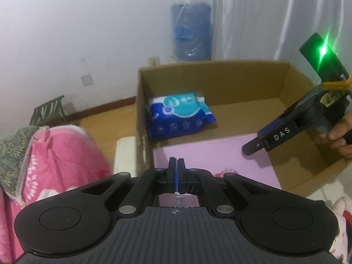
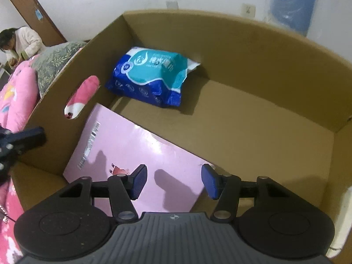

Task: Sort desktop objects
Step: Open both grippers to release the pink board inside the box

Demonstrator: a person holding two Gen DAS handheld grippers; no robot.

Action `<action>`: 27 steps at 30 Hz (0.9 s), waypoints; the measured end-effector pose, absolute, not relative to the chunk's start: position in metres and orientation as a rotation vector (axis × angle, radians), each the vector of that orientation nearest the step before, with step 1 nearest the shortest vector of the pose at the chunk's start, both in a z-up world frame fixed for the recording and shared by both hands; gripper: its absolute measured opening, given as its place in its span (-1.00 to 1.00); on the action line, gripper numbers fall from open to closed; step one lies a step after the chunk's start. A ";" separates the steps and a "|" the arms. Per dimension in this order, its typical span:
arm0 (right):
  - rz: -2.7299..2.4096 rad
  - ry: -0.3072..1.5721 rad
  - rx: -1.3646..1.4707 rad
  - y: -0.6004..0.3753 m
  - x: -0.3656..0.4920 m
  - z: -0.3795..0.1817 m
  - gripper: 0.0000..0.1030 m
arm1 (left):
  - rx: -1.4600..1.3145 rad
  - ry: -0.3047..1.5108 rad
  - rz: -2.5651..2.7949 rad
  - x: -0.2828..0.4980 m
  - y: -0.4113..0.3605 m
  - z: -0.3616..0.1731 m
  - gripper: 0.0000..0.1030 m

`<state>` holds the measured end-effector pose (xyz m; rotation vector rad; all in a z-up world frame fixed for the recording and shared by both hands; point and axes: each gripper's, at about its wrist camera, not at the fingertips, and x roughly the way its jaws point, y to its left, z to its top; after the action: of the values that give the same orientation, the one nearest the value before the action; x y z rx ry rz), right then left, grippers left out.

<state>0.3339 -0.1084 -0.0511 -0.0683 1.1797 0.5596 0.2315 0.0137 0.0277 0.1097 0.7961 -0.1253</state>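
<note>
open cardboard box (image 2: 242,50), wipes pack (image 2: 149,77) far corner, pink book (image 2: 136,151) near corner, bare floor right

— Any lettering you can make out?

— "DAS", in white capitals, on the side of the right tool (image 1: 255,148), as seen from the left wrist.

— And on the blue wipes pack (image 2: 149,77) ahead of the right tool (image 2: 173,181)?

— Chinese characters on its teal label, too blurred to read, and a "10" in a small circle.

— The pink box (image 2: 132,149) under the tool?

— A barcode sticker at its left edge; digits illegible.
</note>
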 end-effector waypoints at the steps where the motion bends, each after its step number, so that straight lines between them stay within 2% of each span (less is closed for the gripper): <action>1: 0.555 1.185 -0.083 -0.107 0.337 -0.054 0.13 | 0.103 0.804 -0.126 0.235 0.012 0.025 -1.00; 2: 0.544 1.197 -0.102 -0.105 0.339 -0.058 0.15 | 0.100 0.812 -0.131 0.236 0.011 0.023 -1.00; 3: 0.542 1.250 -0.106 -0.103 0.343 -0.065 0.28 | 0.098 0.816 -0.129 0.240 0.010 0.022 -1.00; 9: 0.629 1.248 -0.121 -0.092 0.339 -0.065 0.30 | 0.153 0.873 -0.136 0.257 0.001 0.015 -0.99; 12: 0.664 1.247 -0.168 -0.084 0.335 -0.066 0.30 | 0.054 0.912 -0.159 0.262 0.007 0.012 -0.98; 19: 0.828 1.254 -0.153 -0.077 0.330 -0.062 0.24 | 0.059 0.898 -0.163 0.261 0.015 0.011 -0.96; 27: 0.650 1.180 0.117 -0.099 0.350 -0.056 0.25 | -0.039 0.909 -0.181 0.272 0.030 0.018 -0.96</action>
<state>0.3500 -0.0988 -0.0562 0.1173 1.1800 0.6498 0.2719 0.0298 0.0180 -0.0394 0.9091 -0.1810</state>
